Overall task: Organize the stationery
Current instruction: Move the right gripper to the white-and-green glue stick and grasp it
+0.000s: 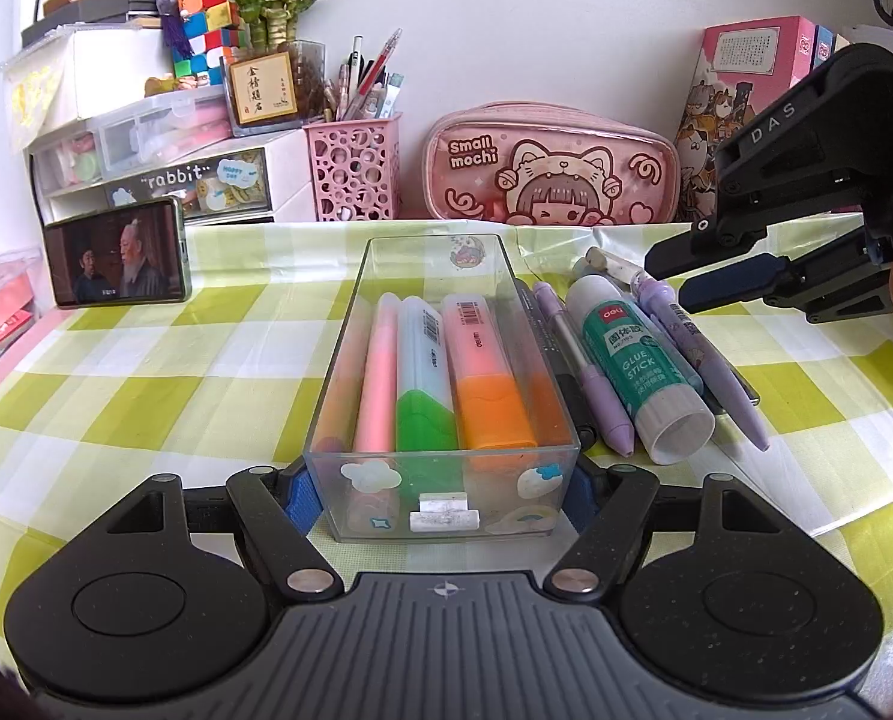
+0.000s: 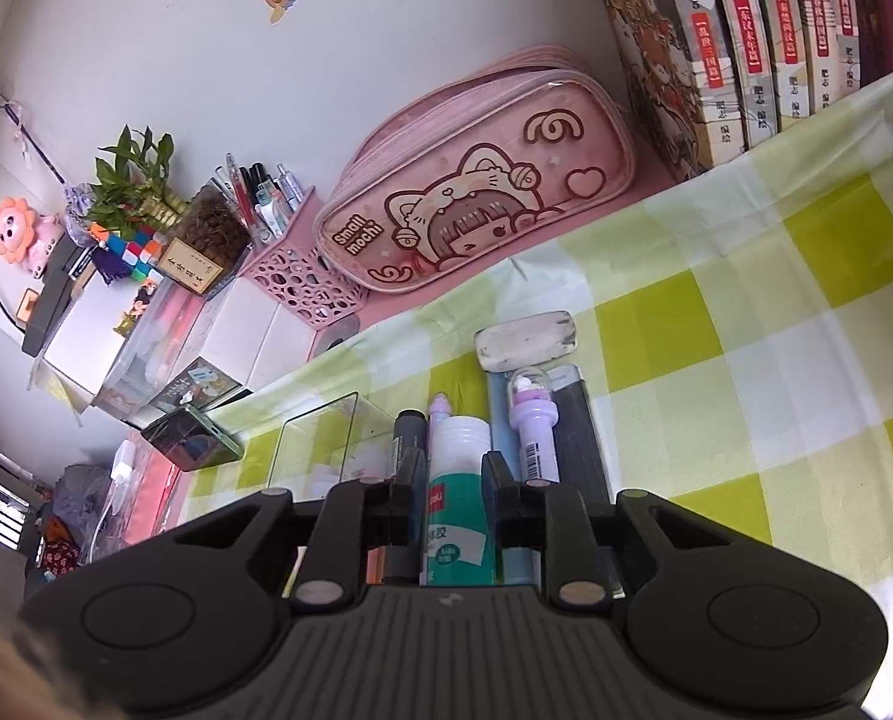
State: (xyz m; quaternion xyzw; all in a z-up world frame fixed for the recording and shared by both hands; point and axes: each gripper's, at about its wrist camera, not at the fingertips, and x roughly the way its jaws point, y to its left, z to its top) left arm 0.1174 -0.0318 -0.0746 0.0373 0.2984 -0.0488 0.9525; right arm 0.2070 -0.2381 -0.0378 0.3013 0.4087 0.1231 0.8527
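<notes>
Squarely between right jaws: glue stick (image 2: 460,480)

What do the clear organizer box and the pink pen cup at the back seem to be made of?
Clear organizer box: likely rigid glossy plastic, see-through, highlighters visible through its walls. Pink pen cup: probably moulded matte plastic, with a pattern of round cut-outs.
</notes>
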